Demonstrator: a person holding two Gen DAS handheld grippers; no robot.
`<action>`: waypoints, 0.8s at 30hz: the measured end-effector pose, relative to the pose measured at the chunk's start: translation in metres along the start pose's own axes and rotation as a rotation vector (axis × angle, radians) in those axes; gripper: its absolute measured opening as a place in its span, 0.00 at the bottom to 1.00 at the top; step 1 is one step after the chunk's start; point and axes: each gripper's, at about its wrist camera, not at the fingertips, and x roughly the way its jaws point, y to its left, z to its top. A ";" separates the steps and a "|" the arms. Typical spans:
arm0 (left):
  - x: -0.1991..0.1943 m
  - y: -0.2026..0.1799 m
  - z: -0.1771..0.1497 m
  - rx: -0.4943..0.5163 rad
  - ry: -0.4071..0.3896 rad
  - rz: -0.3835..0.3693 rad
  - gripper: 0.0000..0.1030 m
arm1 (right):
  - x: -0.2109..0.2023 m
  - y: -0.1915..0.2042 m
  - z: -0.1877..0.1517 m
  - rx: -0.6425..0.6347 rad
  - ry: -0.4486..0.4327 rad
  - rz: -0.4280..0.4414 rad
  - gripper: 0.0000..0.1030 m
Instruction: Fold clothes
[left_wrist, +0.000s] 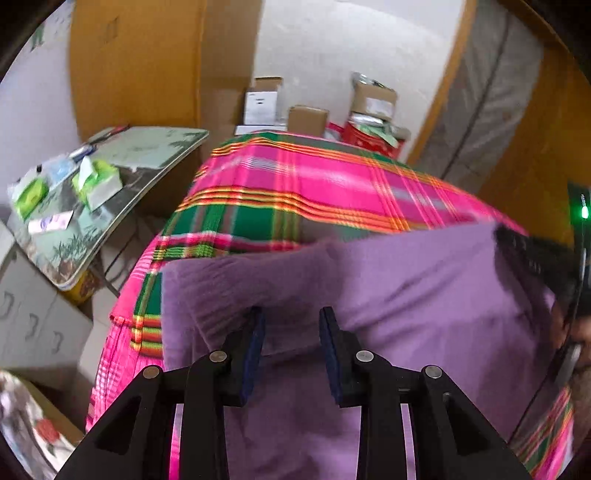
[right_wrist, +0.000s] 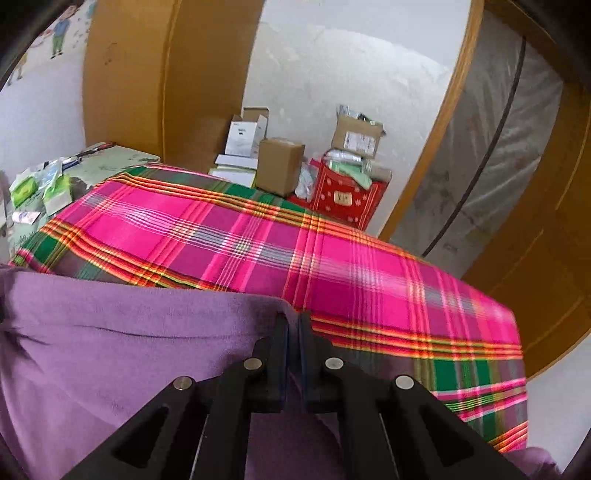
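A purple garment (left_wrist: 406, 295) lies on a table covered with a pink, green and orange plaid cloth (left_wrist: 295, 184). My left gripper (left_wrist: 291, 321) is open, its jaws apart just above the purple fabric with nothing between them. In the right wrist view the purple garment (right_wrist: 129, 339) fills the lower left, and my right gripper (right_wrist: 294, 321) is shut on its upper right edge, over the plaid cloth (right_wrist: 258, 240). The right gripper's black body also shows at the right edge of the left wrist view (left_wrist: 532, 251).
A side table (left_wrist: 147, 147) at the left holds green tissue packs (left_wrist: 99, 181) and small items. Cardboard boxes (right_wrist: 279, 166) and a red bag (right_wrist: 347, 195) stand against the far wall. A wrapped mattress (right_wrist: 491, 155) leans at the right. White drawers (left_wrist: 33, 325) are at lower left.
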 end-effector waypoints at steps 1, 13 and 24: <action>0.003 0.002 0.004 -0.011 0.002 0.000 0.30 | 0.002 0.000 0.001 0.002 0.008 -0.002 0.05; -0.030 0.009 -0.015 0.014 -0.042 0.033 0.30 | -0.043 -0.026 -0.012 0.077 -0.015 0.080 0.12; -0.084 0.013 -0.087 -0.002 -0.012 -0.022 0.30 | -0.142 -0.088 -0.093 0.232 -0.076 0.126 0.14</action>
